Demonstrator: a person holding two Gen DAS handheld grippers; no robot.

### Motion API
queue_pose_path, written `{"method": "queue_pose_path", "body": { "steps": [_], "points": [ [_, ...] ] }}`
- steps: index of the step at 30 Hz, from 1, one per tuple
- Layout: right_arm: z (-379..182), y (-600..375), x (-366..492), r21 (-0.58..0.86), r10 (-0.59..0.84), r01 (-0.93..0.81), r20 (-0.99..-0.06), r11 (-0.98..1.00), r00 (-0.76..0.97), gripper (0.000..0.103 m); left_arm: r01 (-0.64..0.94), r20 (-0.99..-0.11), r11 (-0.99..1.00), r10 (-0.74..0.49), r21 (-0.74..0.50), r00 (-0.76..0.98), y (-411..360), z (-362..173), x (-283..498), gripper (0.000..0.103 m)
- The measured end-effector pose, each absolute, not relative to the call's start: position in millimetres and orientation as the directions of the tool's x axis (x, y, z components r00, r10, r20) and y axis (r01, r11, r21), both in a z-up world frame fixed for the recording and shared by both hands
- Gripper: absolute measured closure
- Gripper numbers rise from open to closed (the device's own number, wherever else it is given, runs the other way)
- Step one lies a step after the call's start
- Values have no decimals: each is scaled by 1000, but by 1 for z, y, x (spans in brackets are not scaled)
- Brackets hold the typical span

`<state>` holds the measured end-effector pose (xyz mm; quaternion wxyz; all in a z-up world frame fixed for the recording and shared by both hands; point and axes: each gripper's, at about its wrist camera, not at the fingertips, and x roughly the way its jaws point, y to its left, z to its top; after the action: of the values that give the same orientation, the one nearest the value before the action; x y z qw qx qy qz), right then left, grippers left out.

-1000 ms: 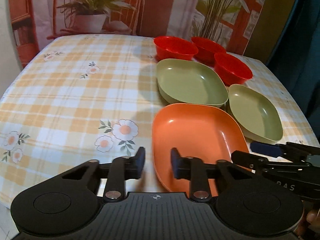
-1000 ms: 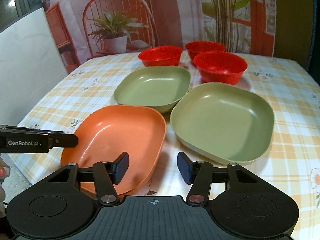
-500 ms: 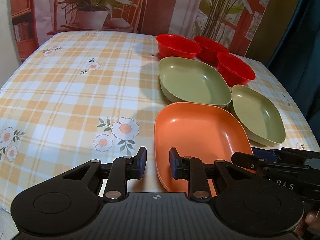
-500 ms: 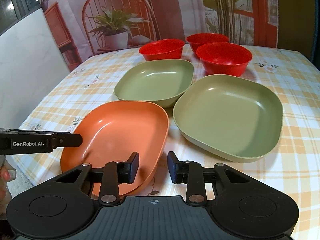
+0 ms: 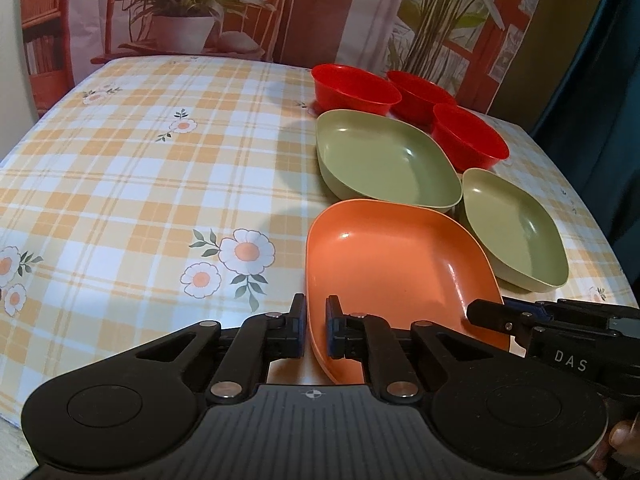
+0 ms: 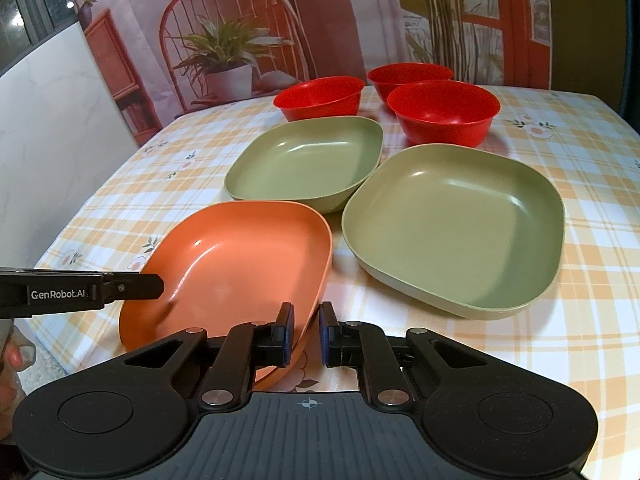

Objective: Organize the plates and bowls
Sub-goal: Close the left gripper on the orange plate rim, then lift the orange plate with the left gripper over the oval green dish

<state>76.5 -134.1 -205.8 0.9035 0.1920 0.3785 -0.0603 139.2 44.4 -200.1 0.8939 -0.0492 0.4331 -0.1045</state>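
- The left gripper (image 5: 316,330) has its jaws nearly together, pinching the near left rim of the orange plate (image 5: 396,272).
- The right gripper (image 6: 306,334) is likewise narrowed onto that plate's near right rim.
- Two green plates (image 6: 308,160) (image 6: 460,224) lie at 12 and 2 o'clock of the orange one.
- Three red bowls (image 6: 320,96) (image 6: 408,76) (image 6: 444,110) cluster beyond, on the checked tablecloth (image 5: 140,184).

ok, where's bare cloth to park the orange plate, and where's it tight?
Free: the whole tablecloth left of the orange plate and far green plate; also a strip right of the near green plate. Tight: plates nearly touch, and the three red bowls cluster behind them.
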Motion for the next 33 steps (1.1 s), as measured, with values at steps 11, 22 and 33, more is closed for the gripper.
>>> {"method": "queue_pose_path", "body": {
  "steps": [11, 22, 33],
  "points": [
    [-206, -135, 76, 332, 66, 242, -700, 912, 711, 99, 81, -785, 978, -202, -192, 586, 53, -207, 144, 93],
    [-209, -136, 73, 347, 69, 255, -702, 903, 709, 100, 88, -769, 972, -225, -216, 598, 55, -206, 142, 96],
    [-207, -133, 73, 332, 72, 241, -707, 912, 703, 98, 91, -761, 974, -220, -209, 611, 56, -206, 150, 97]
  ]
}}
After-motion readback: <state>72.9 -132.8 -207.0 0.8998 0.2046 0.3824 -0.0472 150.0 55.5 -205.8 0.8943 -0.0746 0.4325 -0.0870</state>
